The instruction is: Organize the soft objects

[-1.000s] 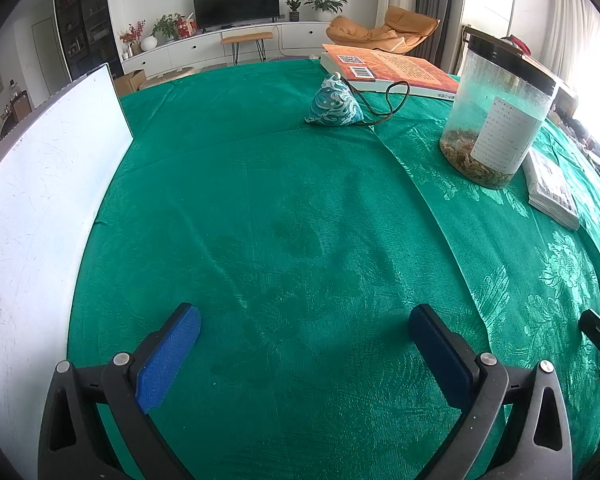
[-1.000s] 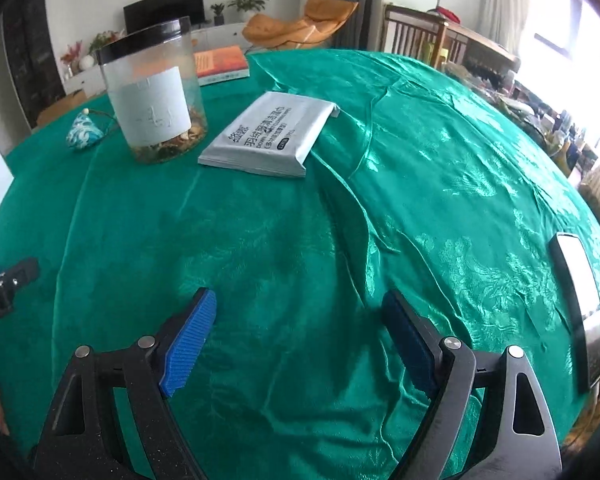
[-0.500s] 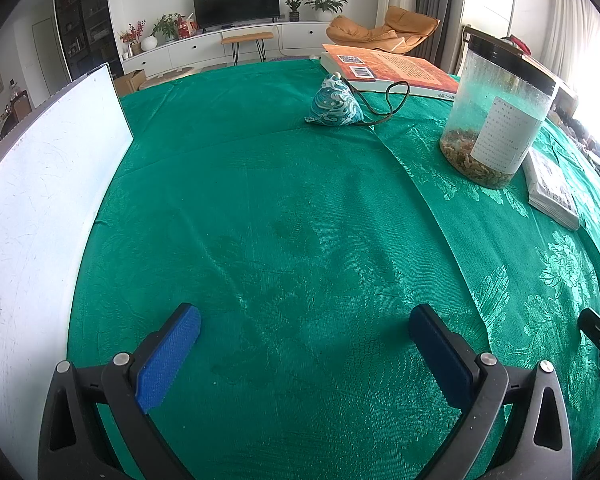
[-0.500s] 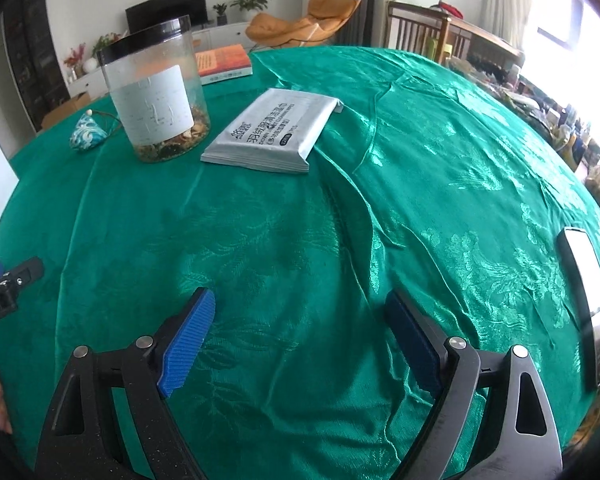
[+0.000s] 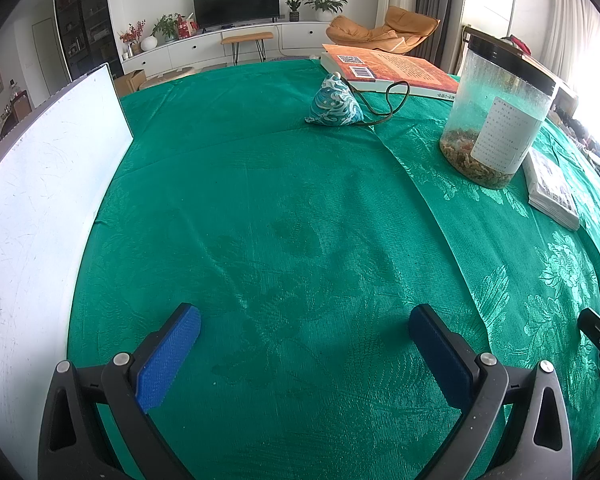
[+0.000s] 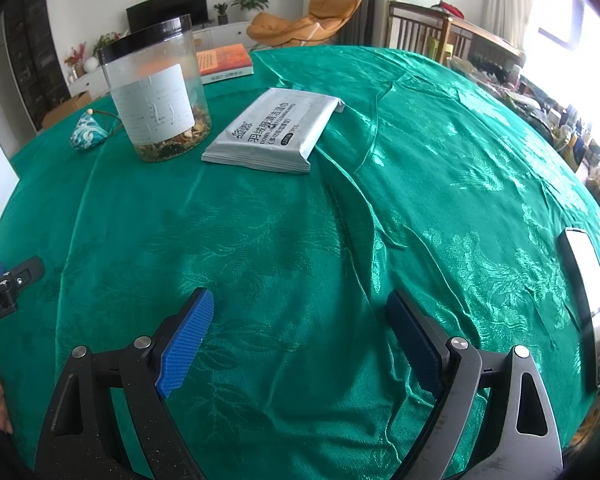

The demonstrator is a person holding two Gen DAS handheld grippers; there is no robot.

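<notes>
The blue patterned fabric pouch (image 5: 333, 102) sits toward the table's far edge, its dark cord (image 5: 386, 106) looped beside it, just before an orange book (image 5: 392, 70). A wet-wipes pack (image 6: 274, 130) lies beside the clear plastic jar (image 6: 156, 88). Left gripper (image 5: 304, 336) and right gripper (image 6: 300, 324) hover over the green tablecloth (image 5: 284, 208), fingers spread, grasping nothing.

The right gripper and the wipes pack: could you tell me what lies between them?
Only bare green tablecloth, with a raised crease just to the right, lies between the open right gripper and the wipes pack, as the right wrist view shows.
</notes>
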